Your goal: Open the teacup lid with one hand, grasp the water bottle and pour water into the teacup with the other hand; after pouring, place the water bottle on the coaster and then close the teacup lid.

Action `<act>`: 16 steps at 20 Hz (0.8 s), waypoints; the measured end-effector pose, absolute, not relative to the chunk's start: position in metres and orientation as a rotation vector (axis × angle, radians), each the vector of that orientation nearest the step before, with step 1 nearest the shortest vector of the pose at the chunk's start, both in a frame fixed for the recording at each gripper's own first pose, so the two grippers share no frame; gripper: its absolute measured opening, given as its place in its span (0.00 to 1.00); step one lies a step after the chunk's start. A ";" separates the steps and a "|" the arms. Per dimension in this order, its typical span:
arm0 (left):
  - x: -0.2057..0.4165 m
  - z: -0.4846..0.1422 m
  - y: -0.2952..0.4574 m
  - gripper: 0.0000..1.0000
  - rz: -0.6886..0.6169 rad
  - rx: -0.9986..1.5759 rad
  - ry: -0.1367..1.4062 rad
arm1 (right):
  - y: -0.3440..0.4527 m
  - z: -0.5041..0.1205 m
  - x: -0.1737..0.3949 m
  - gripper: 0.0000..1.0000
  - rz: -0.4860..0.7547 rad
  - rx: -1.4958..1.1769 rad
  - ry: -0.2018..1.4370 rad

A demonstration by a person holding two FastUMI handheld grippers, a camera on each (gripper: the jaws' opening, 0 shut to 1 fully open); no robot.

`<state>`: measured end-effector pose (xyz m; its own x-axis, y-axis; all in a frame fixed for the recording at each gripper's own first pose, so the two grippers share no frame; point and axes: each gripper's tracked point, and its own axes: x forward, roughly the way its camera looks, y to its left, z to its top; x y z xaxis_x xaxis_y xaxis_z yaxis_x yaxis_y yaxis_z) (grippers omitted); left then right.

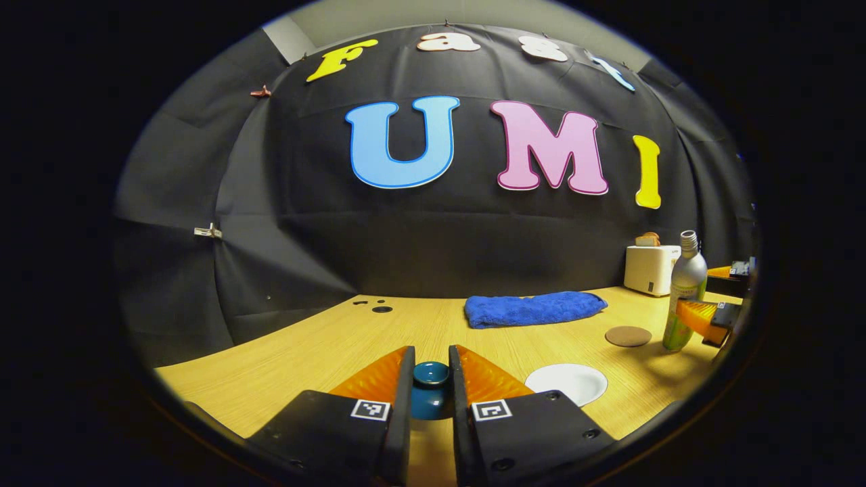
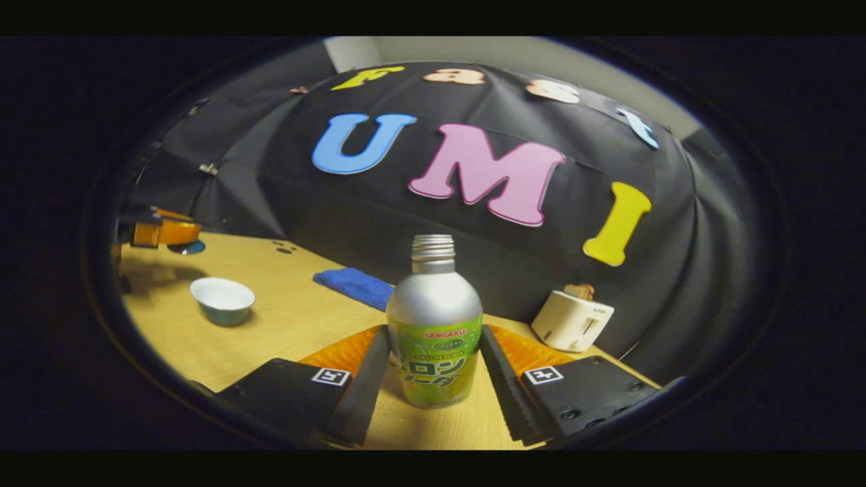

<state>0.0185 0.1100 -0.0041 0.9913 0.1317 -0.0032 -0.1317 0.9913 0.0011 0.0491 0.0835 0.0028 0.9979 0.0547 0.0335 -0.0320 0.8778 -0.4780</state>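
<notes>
My left gripper [image 1: 431, 352] is shut on the teal knob of the teacup lid [image 1: 431, 379], holding it above the table. The open teacup [image 1: 567, 382], white inside, stands just right of it. In the right gripper view the cup [image 2: 222, 299] sits at left, with the left gripper [image 2: 159, 233] and the lid [image 2: 186, 248] raised behind it. My right gripper [image 2: 435, 333] is shut on the silver and green water bottle [image 2: 433, 304], which is upright and uncapped. The left gripper view has the bottle [image 1: 685, 291] at far right in the right gripper [image 1: 703, 319]. A round brown coaster [image 1: 628, 336] lies beside it.
A folded blue towel [image 1: 534, 308] lies at the back of the wooden table [image 1: 304, 338]. A white toaster [image 1: 649, 269] stands at the back right by the wall. The towel [image 2: 355, 284] and toaster [image 2: 572, 319] also flank the bottle in the right gripper view.
</notes>
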 end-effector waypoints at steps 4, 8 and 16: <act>0.018 -0.005 0.112 0.30 0.129 0.001 0.004 | 0.111 -0.004 0.045 0.78 0.072 -0.786 -0.087; 0.018 -0.005 0.111 0.30 0.129 0.001 0.004 | 0.144 -0.003 0.041 0.78 0.118 -0.996 -0.153; 0.017 -0.005 0.116 0.27 0.123 0.001 0.005 | 0.174 0.000 0.046 0.77 0.181 -1.316 -0.212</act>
<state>0.0170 0.1163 -0.0050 0.9924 0.1229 -0.0045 -0.1229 0.9924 0.0017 0.0455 0.1739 0.0004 0.9668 0.2503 0.0513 -0.0114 0.2427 -0.9700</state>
